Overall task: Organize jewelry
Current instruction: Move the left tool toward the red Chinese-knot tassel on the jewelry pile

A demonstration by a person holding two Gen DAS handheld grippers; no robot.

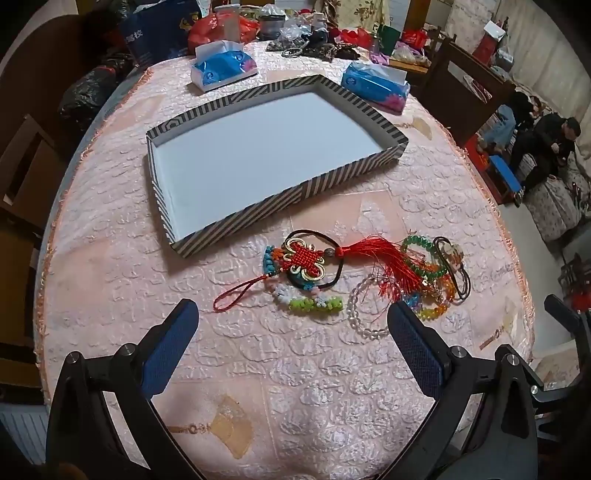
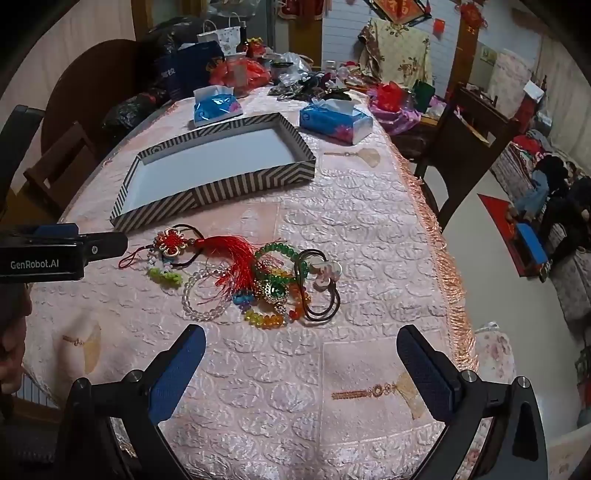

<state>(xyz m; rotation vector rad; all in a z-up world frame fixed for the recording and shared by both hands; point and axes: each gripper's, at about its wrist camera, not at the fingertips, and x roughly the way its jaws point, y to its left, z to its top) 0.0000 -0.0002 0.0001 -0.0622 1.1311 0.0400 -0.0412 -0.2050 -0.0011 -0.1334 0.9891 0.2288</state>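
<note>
A pile of jewelry lies on the pink tablecloth: a red knot charm with tassel (image 1: pixel 308 262) (image 2: pixel 173 244), a clear bead bracelet (image 1: pixel 364 310) (image 2: pixel 201 295), a green bead bracelet (image 1: pixel 419 247) (image 2: pixel 282 254), a multicolour bead bracelet (image 2: pixel 264 319) and a black cord pendant (image 2: pixel 325 275). A striped tray with a white inside (image 1: pixel 369 103) (image 2: pixel 221 192) stands empty behind the pile. My left gripper (image 1: pixel 293 321) is open just in front of the pile. My right gripper (image 2: pixel 301 345) is open, also just short of the pile. The left gripper's body shows at the left edge of the right wrist view (image 2: pixel 55 251).
Two blue tissue packs (image 1: pixel 221 68) (image 1: pixel 376 86) lie behind the tray. Bags and clutter (image 1: pixel 295 33) fill the table's far end. Dark wooden chairs (image 2: pixel 465 125) stand at the right side. The fringed table edge (image 2: pixel 443 236) runs close to the jewelry's right.
</note>
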